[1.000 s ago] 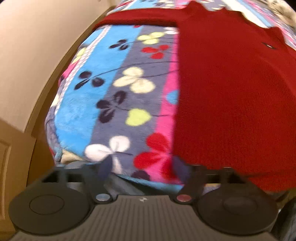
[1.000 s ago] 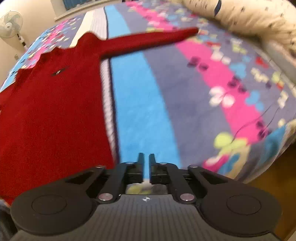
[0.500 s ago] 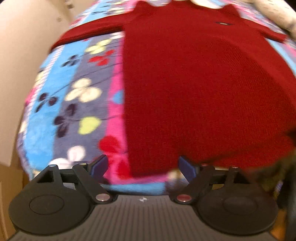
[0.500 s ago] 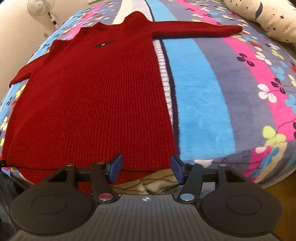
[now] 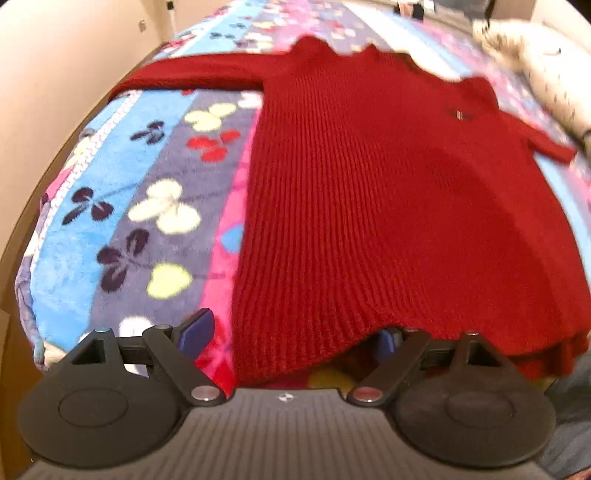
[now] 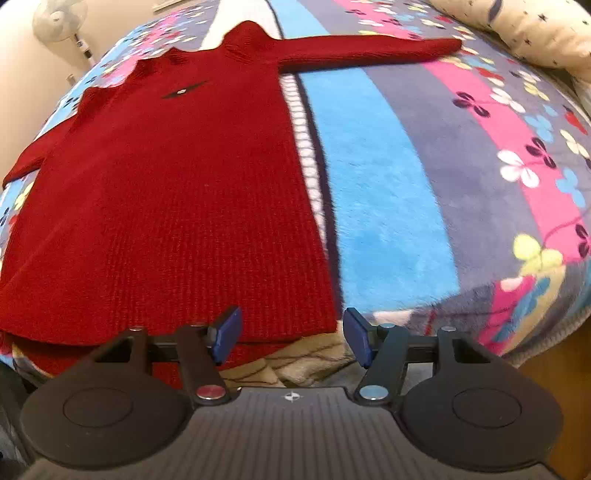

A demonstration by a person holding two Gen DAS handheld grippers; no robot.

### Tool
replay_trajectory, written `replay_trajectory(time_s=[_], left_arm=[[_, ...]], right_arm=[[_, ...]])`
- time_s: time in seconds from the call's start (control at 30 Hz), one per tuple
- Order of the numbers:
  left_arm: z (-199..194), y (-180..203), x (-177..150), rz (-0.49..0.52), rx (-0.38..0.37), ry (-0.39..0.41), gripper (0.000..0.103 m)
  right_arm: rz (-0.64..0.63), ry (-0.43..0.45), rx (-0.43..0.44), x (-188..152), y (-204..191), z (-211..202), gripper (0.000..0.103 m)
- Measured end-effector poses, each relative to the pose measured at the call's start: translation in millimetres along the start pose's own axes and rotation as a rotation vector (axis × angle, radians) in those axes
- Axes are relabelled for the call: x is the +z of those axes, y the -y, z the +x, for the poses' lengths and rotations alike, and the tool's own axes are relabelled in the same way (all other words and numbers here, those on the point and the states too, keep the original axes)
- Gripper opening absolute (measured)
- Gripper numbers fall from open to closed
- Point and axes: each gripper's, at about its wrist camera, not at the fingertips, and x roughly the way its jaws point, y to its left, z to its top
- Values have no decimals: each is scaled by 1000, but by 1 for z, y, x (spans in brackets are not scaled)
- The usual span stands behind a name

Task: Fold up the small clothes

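A red knitted sweater [image 5: 388, 203] lies flat on the bed, sleeves spread out to both sides, hem toward me. My left gripper [image 5: 291, 334] is open at the hem's left corner. The knit edge droops between its blue pads and hides most of the right pad; the pads do not press on it. In the right wrist view the same sweater [image 6: 166, 203] fills the left half. My right gripper [image 6: 291, 332] hovers at the hem's right corner, its jaws opening, the hem edge between the pads without being pinched.
A striped fleece blanket with flower print [image 6: 388, 221] covers the bed and hangs over its near edge. A cream star-print pillow [image 6: 535, 29] lies at the far right. A standing fan [image 6: 59, 18] is beyond the bed's far left corner; a beige wall [image 5: 55, 74] runs along the left.
The left gripper swung right from the bare blanket onto the sweater's hem corner. The right gripper went from shut to open and shifted left to the hem's right corner.
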Motion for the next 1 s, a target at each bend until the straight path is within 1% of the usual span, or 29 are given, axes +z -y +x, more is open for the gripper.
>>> replay_trajectory(time_s=[0.03,0.07,0.1,0.17,0.23,0.33,0.37,0.43,0.5,0.6,0.67,0.7,0.77,0.8,0.87,0.97,1.0], left_arm=[[1,-1,4,-5,22,4,89],[5,-3,8,-14,62,1,89],[10,-6,13,-30,75,-13,89],[16,-17,20,-102,59,-46,89],[18,-25,26,-151,76,-54,89],[23,-32,34,-160,113,-52,89],[22,-33,36,-165,112,-49,89],[18,-33,37,-165,111,-43,89],[15,-30,41,-148,124,-30,89],[13,-27,44,-137,143,-27,89],[17,-28,43,-137,151,-48,89],[20,-29,41,-128,157,-59,89],[24,-27,35,-102,182,-73,90],[26,-27,31,-91,192,-80,90],[30,-28,24,-76,211,-98,90],[38,-30,14,-71,211,-138,90],[41,-29,11,-70,206,-147,90]], right_arm=[[11,-7,3,0,2,1,63],[20,-16,7,-1,4,3,63],[27,-21,9,-2,5,5,63],[29,-20,12,-4,5,6,63],[23,-7,32,-7,5,3,64],[-41,16,62,-11,0,-2,70],[-68,17,78,-13,-2,-3,74],[-125,11,120,-16,-9,-3,78],[-179,-4,139,-18,-18,-1,82],[-236,1,99,-17,-35,9,83],[-263,26,35,-13,-43,20,83],[-254,34,4,-10,-44,28,84],[-174,59,-14,-1,-38,37,85],[-121,78,-16,4,-33,38,85],[-59,118,-25,9,-28,37,85],[-38,233,-64,9,-23,24,84],[-33,255,-72,9,-21,21,84]])
